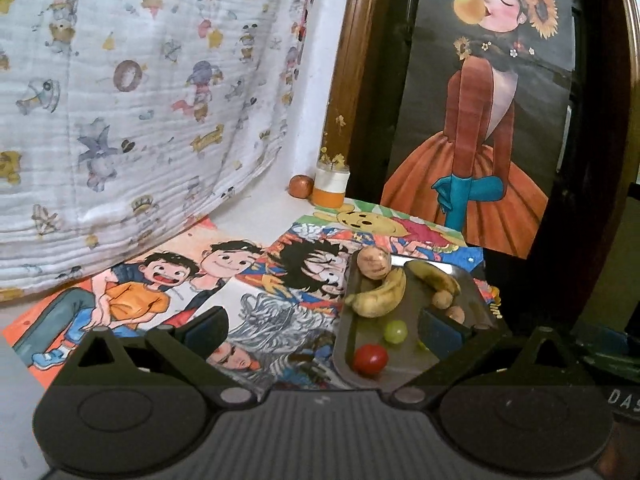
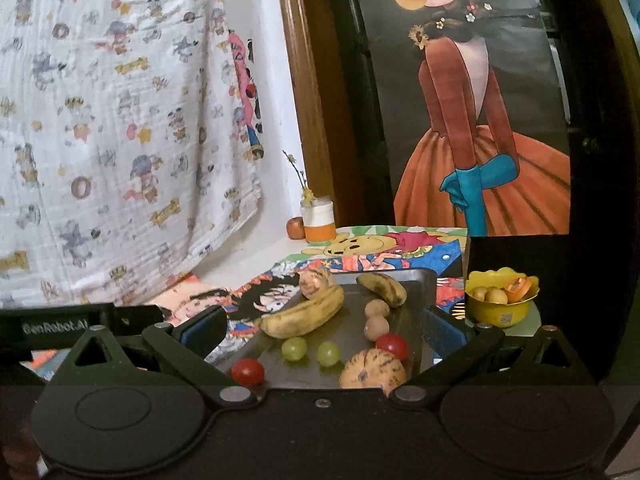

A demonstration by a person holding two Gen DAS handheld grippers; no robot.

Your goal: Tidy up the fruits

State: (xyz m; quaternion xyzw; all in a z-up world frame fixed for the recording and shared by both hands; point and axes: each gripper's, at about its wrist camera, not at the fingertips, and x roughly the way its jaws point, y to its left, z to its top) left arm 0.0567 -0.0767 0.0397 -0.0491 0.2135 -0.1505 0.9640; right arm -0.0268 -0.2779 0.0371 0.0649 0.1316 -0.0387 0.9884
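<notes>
1. Dark metal tray point(image 2: 420, 280) sitting on the tabletop point(image 2: 280, 246) on top of cartoon posters point(image 1: 168, 280), loaded with fruit.
2. On the tray: big yellow banana point(image 2: 304, 314) lying across the left side, touching a round tan fruit point(image 2: 316, 282) at the back edge; smaller spotty banana point(image 2: 382, 288) toward the back right.
3. Two small brown round fruits point(image 2: 376, 318) near the middle, one just behind the other.
4. Two green grapes point(image 2: 294, 349) side by side in front of the big banana, apart from each other.
5. Two red cherry tomatoes: one point(image 2: 248, 372) at the front left corner, the other point(image 2: 392, 346) touching a striped melon-looking fruit point(image 2: 372, 374), kinda hard to call what it is exactly.
6. Yellow bowl point(image 2: 500, 310) off to the right of the tray, holding a few small yellowish fruits plus something orange.
7. Right tongs point(image 2: 324, 330) spread wide over the tray, gripping nothing.
8. Left tongs point(image 1: 320, 328) also spread wide and empty, right finger over the tray's near side.
9. Further back: orange-and-white jar point(image 2: 319, 220) with a reddish fruit point(image 2: 296, 227) just beside it, printed cloth point(image 2: 120, 120) hanging left, painted poster of a girl in an orange dress point(image 2: 480, 140) behind.
</notes>
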